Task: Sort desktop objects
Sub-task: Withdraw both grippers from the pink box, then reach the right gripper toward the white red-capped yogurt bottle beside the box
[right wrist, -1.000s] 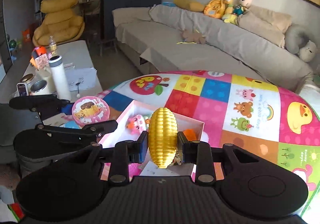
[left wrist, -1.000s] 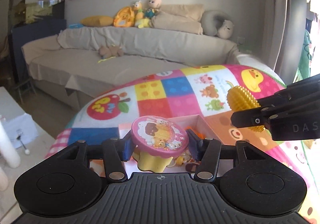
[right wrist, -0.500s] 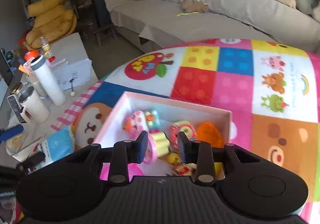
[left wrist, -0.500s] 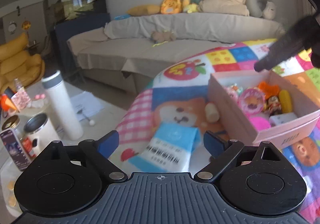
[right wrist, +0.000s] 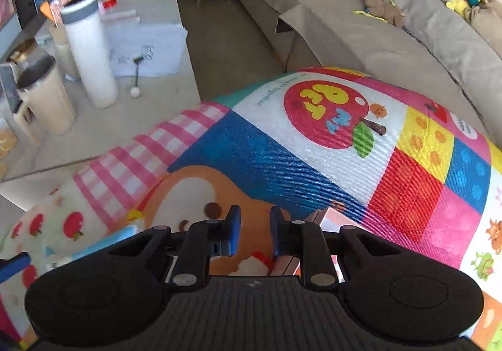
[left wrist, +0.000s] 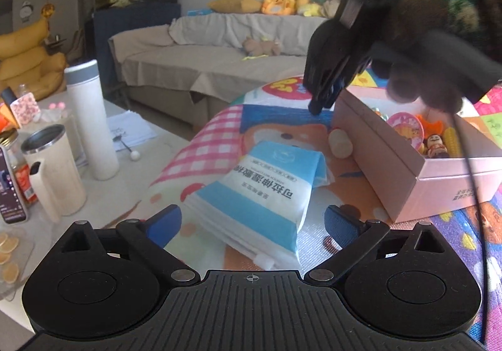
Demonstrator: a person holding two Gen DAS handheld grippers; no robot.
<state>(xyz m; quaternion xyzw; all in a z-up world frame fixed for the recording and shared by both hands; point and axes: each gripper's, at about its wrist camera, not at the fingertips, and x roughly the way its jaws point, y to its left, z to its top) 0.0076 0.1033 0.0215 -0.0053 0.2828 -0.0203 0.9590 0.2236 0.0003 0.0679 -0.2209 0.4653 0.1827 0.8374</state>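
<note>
My left gripper [left wrist: 252,222] is open wide, its blue pads on either side of a blue and white wipes packet [left wrist: 266,191] lying on the colourful mat [left wrist: 200,150]. A beige oval piece [left wrist: 340,143] lies by the pink box [left wrist: 408,172], which holds several toys, among them a pink round lid [left wrist: 404,128] and yellow corn [left wrist: 451,137]. My right gripper [right wrist: 254,231] is empty with a narrow gap between its pads. It also shows in the left wrist view [left wrist: 323,96], hovering over the box's far left corner.
A low white table to the left carries a tall white flask [left wrist: 91,118], a beige mug [left wrist: 53,169], a jar and papers [right wrist: 144,43]. A grey sofa [left wrist: 238,37] with plush toys stands behind. The mat's edge drops off towards the table.
Both grippers let go of their toys into the box: the pink lid and the corn now lie inside. My left gripper swung left over the wipes packet. My right gripper moved to the box's left corner.
</note>
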